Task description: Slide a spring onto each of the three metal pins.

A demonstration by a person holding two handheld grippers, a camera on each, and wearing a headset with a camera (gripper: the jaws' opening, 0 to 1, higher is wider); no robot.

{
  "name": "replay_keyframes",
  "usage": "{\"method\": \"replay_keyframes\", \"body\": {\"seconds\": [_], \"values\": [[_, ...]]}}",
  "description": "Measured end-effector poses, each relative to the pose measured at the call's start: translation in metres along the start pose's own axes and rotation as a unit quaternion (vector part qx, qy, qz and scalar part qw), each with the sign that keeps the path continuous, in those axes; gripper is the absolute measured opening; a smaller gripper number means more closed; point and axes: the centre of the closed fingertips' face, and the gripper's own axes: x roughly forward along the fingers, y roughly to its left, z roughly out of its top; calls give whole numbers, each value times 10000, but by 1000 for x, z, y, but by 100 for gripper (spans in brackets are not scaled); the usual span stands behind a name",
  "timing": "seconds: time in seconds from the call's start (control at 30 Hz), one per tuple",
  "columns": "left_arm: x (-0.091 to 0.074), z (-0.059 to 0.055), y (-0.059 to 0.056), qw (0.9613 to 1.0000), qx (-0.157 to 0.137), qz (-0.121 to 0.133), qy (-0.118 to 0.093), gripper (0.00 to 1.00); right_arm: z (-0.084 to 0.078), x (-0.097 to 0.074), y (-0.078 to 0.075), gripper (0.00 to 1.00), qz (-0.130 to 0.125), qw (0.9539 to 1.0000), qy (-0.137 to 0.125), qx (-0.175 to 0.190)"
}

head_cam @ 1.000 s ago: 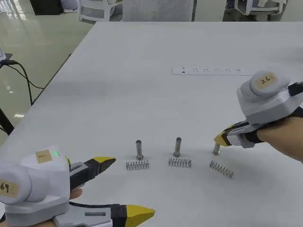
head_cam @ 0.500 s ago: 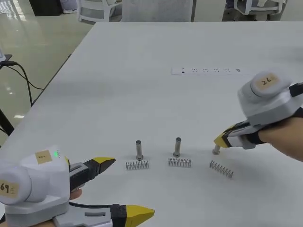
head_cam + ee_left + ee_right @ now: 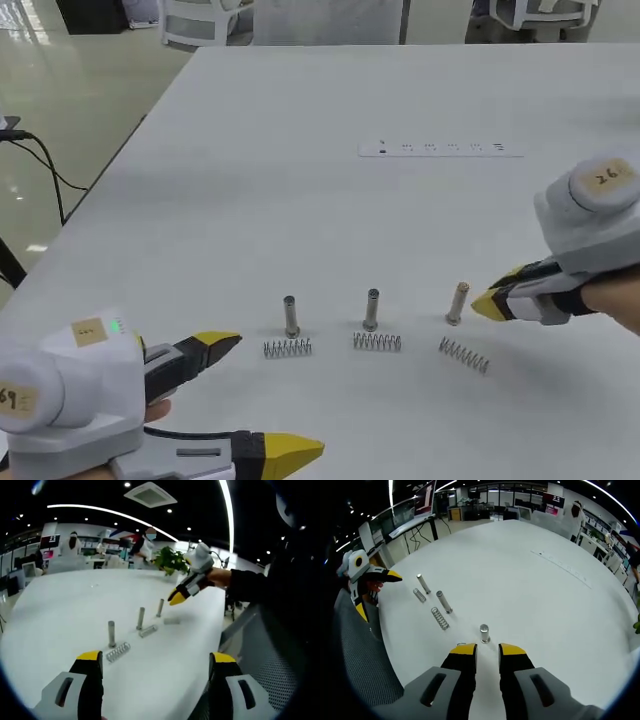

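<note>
The big white table point(image 3: 300, 150) lies under both my claws. My left claw point(image 3: 280, 395) is low and close to me, with its two yellow tips spread wide apart and nothing between them. My right claw point(image 3: 482, 305) is off to the other side; its yellow tips are close together with a thin gap, and they pinch nothing. A long white power strip point(image 3: 440, 149) lies far past both claws.

Three pins stand in a row between my claws. They are short, shiny metal sticks, each standing up on a wider foot. The right pin point(image 3: 457, 302) is just in front of my right claw's tips but not touching them. The middle pin point(image 3: 371, 310) is next along, and the left pin point(image 3: 290, 315) is nearest my left claw.

Three springs lie flat on the table, one beside each pin, on my side of it: the left spring point(image 3: 287, 348), the middle spring point(image 3: 377, 342) and the right spring point(image 3: 464, 355). They are small coils of thin wire. None is on a pin.
</note>
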Motion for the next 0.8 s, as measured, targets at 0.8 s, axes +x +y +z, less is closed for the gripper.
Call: {"method": "replay_keyframes", "body": {"seconds": [0.8], "values": [[0, 0, 0, 10000, 15, 14, 14, 84, -41, 19, 32, 13, 576, 9926, 780, -727]]}}
